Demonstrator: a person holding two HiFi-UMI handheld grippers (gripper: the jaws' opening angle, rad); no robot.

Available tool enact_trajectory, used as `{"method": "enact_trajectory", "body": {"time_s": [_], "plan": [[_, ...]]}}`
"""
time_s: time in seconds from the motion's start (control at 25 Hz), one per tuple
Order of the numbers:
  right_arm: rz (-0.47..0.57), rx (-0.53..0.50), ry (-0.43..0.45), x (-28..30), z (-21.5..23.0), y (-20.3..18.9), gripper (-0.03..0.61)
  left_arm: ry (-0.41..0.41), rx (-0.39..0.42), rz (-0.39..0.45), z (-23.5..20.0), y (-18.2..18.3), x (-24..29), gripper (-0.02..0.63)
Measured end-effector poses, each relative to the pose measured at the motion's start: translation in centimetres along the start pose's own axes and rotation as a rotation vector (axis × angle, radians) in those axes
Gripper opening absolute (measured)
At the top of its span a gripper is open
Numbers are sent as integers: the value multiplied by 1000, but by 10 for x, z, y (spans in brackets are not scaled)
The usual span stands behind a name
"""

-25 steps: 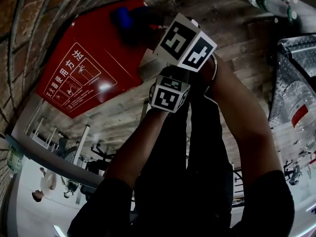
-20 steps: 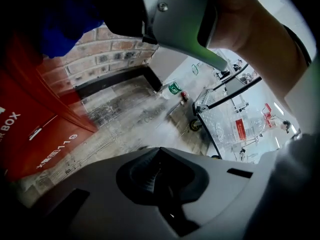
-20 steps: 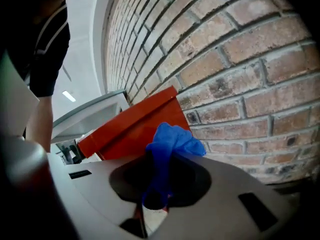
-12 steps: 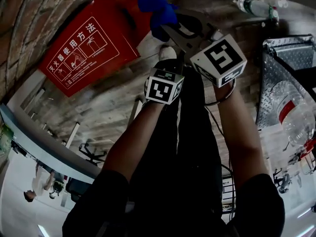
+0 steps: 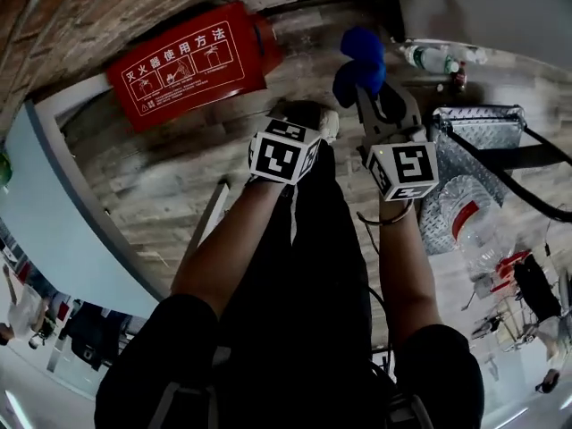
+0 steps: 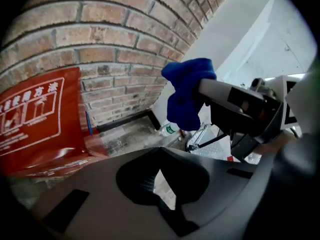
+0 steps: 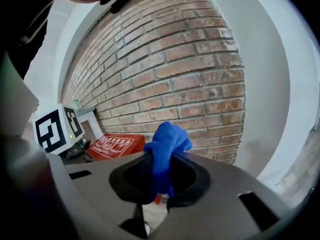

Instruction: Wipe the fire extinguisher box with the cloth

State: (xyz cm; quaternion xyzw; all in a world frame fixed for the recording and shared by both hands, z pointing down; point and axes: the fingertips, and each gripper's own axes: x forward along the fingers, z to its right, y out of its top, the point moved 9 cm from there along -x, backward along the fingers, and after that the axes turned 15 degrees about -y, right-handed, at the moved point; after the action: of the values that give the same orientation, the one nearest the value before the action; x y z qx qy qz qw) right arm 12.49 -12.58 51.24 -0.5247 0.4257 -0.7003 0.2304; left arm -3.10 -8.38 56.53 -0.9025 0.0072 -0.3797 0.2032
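One blue cloth (image 7: 165,144) sat clamped in the right gripper (image 7: 157,184); the left gripper (image 6: 160,184) was closed, empty. Both were apart from the red fire extinguisher box (image 5: 188,61) at upper left.

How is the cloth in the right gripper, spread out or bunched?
Bunched: the blue cloth sticks up as a crumpled wad, pinched in the jaws of the right gripper.

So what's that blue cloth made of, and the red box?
The blue cloth looks like soft, fuzzy microfibre: it bunches up in the right tool. The fire extinguisher box is probably red painted metal, since its flat face shines; it could be plastic.
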Motion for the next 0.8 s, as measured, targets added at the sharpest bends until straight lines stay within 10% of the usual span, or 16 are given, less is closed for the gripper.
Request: {"method": "enact_trajectory", "body": {"time_s": [0.44, 0.8], "plan": [[85, -28, 53, -111, -31, 115, 83, 26, 88, 190, 110, 51, -149, 8], [224, 33, 158, -211, -119, 187, 83, 100, 119, 423, 172, 22, -295, 8]]}}
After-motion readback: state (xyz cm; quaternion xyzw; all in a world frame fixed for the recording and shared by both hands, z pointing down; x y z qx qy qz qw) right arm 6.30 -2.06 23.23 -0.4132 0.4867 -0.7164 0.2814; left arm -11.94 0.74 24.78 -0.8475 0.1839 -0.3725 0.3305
